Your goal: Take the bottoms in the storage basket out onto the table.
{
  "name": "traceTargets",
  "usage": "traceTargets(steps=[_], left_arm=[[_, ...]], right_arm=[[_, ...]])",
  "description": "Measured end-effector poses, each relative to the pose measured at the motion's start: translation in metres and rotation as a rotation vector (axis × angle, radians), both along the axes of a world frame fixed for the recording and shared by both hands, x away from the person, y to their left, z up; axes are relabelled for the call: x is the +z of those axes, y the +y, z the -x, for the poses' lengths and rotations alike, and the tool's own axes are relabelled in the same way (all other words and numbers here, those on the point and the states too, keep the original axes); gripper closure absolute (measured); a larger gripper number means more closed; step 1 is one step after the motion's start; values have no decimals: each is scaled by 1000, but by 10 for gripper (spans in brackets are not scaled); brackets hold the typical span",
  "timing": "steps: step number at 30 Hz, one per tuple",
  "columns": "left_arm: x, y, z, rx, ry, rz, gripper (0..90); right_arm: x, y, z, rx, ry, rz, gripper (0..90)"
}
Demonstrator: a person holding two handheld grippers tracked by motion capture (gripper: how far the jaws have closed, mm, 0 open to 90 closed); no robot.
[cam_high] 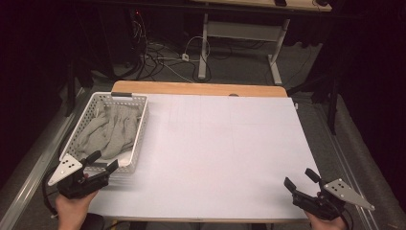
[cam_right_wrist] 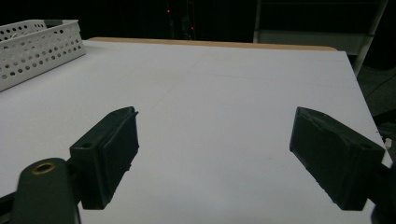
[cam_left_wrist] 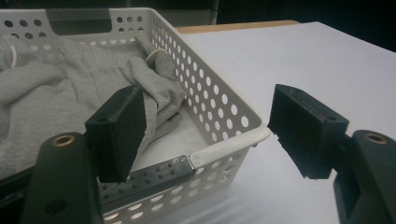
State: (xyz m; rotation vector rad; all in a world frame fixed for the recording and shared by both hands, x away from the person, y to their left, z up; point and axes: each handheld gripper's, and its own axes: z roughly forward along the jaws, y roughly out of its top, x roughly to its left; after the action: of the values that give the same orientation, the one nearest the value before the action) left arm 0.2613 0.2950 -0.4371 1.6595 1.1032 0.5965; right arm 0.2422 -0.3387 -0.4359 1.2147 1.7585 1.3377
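Observation:
A white perforated basket (cam_high: 139,139) stands at the table's left side with grey clothing (cam_high: 107,132) crumpled inside. My left gripper (cam_high: 103,161) hovers at the basket's near right corner, open, with nothing between its jaws. In the left gripper view the basket's corner (cam_left_wrist: 233,142) lies between the jaws and the grey clothing (cam_left_wrist: 56,102) fills the basket behind the left jaw. My right gripper (cam_high: 300,179) is open over the table's near right corner, apart from everything. In the right gripper view its jaws frame bare white table (cam_right_wrist: 210,107), with the basket (cam_right_wrist: 39,46) far off at upper left.
The table is covered by a white sheet (cam_high: 225,153) with a wooden edge (cam_high: 196,88) at the far side. Beyond it are a desk frame (cam_high: 239,33) and cables (cam_high: 163,55) on the floor. A metal rail (cam_high: 33,167) runs along the table's left.

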Motion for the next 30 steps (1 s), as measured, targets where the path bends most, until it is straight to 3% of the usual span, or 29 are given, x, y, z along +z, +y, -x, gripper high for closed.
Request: traceTargets(steps=[30], left_arm=[[5, -1, 4, 16, -36, 2, 266]], right_arm=[[0, 3, 2, 26, -21, 5, 160]])
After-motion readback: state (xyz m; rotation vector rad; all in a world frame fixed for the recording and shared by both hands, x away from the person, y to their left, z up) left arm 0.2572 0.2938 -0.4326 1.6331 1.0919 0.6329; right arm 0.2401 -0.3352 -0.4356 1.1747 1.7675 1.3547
